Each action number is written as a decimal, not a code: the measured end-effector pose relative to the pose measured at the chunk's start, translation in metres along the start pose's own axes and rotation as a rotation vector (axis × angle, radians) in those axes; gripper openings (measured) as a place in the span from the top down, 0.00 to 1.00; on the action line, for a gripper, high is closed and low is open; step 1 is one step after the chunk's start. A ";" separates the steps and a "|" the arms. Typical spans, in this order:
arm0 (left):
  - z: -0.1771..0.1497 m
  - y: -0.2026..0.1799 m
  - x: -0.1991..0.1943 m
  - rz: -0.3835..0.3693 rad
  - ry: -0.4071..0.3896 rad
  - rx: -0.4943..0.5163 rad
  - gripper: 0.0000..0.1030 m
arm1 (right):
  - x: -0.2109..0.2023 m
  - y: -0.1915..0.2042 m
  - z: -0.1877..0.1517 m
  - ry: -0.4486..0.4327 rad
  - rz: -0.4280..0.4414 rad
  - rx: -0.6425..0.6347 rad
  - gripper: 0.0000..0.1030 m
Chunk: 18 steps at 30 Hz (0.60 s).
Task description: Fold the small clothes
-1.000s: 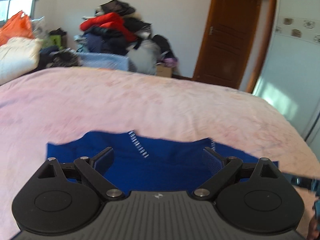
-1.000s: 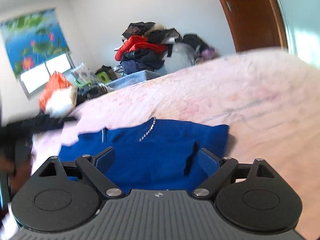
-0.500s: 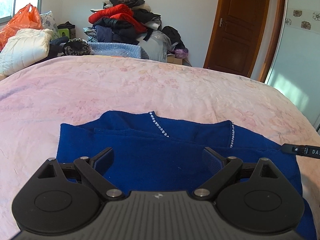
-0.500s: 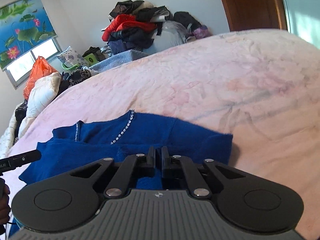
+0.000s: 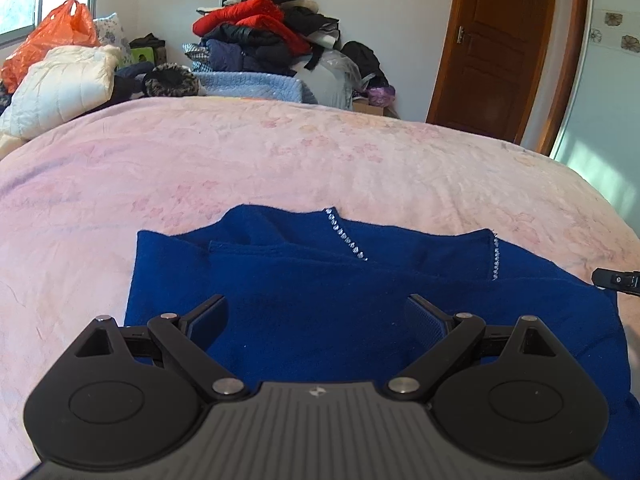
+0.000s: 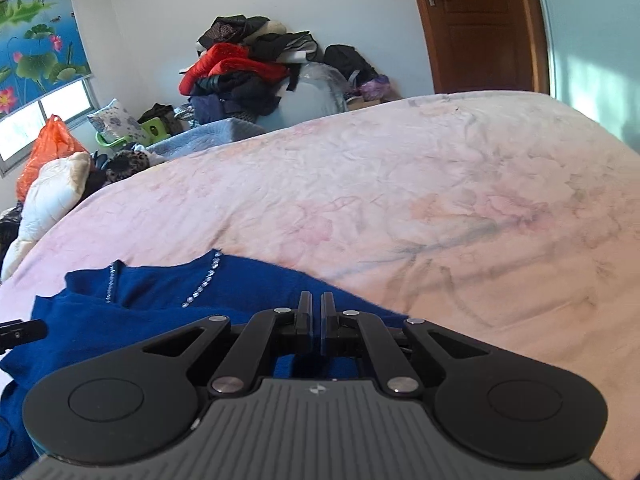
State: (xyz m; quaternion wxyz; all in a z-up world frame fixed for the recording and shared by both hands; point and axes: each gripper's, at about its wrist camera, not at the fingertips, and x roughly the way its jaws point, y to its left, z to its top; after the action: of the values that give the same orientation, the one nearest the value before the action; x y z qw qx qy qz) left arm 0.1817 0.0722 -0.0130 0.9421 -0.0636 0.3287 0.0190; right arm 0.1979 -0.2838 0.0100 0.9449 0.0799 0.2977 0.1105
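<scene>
A pink flowered bed (image 5: 280, 160) fills both views, with a heap of clothes (image 5: 264, 36) and a wooden door (image 5: 500, 40) far beyond the jaws. The blue garment (image 5: 320, 304) with its rhinestone trim (image 5: 348, 240) lies flat on the bed, directly under and ahead of the left gripper (image 5: 316, 316), whose jaws stand wide apart above the cloth, clamping nothing. The right gripper (image 6: 316, 320) has its jaws closed at the garment's right edge, with blue cloth just behind them; whether cloth is pinched I cannot tell.

The left gripper (image 5: 316, 316) points forward and downward, its jaws spread wide with nothing pressed between them. The right gripper (image 6: 316, 322) tilts down likewise, jaws drawn tight together, nearly touching.
</scene>
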 end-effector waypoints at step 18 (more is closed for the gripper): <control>-0.023 -0.004 -0.012 0.065 0.024 0.102 0.07 | -0.026 0.035 -0.026 0.068 0.084 -0.055 0.31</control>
State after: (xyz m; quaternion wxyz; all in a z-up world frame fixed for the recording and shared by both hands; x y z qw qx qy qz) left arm 0.1585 0.0653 -0.0233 0.9389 -0.0051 0.3426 0.0323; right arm 0.1571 -0.2546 0.0107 0.9305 0.0626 0.3230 0.1609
